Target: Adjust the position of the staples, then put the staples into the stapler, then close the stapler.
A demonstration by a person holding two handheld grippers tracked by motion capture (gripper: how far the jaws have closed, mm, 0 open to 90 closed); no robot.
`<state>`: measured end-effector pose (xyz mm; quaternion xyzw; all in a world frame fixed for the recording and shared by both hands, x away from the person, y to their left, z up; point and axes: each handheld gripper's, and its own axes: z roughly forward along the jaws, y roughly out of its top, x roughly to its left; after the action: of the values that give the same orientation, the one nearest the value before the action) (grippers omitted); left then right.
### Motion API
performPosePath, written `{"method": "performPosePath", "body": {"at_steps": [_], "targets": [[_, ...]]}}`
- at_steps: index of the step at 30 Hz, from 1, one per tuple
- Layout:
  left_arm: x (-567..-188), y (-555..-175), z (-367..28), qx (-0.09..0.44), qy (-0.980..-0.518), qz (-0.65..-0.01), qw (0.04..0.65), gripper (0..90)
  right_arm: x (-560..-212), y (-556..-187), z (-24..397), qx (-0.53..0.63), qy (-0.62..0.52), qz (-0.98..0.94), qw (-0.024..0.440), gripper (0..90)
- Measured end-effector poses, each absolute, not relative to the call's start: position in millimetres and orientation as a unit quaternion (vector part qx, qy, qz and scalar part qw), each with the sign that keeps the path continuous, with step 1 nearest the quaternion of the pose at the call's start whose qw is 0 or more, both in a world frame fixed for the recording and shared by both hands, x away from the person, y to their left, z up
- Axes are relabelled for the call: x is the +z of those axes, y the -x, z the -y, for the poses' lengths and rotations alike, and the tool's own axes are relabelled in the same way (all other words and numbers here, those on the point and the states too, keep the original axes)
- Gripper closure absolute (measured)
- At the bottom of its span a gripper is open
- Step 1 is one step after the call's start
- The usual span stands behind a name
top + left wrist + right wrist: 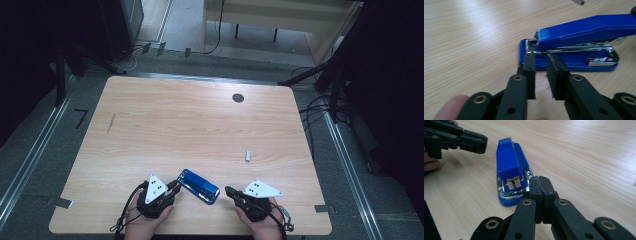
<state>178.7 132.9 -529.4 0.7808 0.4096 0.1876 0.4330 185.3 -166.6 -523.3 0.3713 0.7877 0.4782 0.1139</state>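
Flanking a blue stapler [199,186] near the table's [165,130] front edge, the two grippers point in at it from either side. At left, the left gripper [543,65] has its jaws drawn nearly together with only a narrow gap, nothing between them, tips just beside the stapler's base. The stapler lies flat, slanted, its arm raised a little at one end. At right, the right gripper [540,185] has its jaws fully closed and empty, tips near the stapler's open front. A push from closed tips could, I judge, slide or spin the stapler on the smooth wood, or skid off its glossy top. A small metal cylinder [247,155] lies farther back at right. No container is on the table.
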Motion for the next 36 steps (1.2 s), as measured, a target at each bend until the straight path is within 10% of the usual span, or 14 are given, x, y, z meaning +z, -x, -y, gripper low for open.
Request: {"method": "performPosePath", "body": {"at_steps": [36], "targets": [[-533, -187, -92, 0.139, -0.821, -0.349, 0.430, 90.0, -538, -190, 152, 0.433, -0.366, -0.820, 0.081, 90.0]]}}
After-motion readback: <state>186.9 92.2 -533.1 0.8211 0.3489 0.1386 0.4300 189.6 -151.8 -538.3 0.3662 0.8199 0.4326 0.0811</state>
